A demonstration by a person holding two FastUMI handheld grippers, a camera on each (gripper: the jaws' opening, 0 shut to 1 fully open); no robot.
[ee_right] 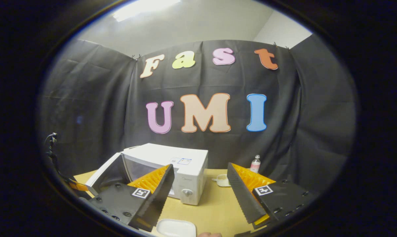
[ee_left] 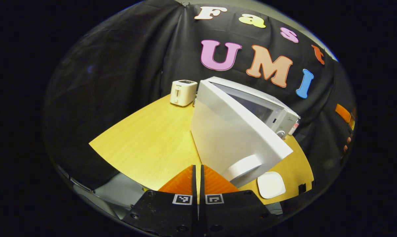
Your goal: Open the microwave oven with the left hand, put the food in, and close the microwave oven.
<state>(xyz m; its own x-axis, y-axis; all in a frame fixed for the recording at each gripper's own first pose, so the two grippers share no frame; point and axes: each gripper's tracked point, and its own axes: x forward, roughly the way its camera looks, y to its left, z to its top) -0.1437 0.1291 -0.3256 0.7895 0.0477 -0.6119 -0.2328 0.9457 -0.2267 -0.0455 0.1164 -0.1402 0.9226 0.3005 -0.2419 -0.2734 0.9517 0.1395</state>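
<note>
A boxy white microwave oven (ee_right: pixel 182 166) (door (ee_left: pixel 233 138) swung open) sits on a wooden table (ee_left: pixel 145 144); left gripper (ee_left: pixel 198 184) clenched empty, right gripper (ee_right: pixel 198 194) spread wide before it.

White microwave (ee_right: pixel 172 164) on wooden table (ee_right: pixel 214 207), door (ee_right: pixel 107 174) swung open, right gripper (ee_right: pixel 200 194) wide open in front, white plate (ee_right: pixel 176 227) below, small bottle (ee_right: pixel 255 164) and cup (ee_right: pixel 222 180) behind.

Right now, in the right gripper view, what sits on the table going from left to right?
Open microwave door → microwave → small cup-like object → bottle. The white plate lies nearer, at the front edge, between the open claw's two fingers.
</note>
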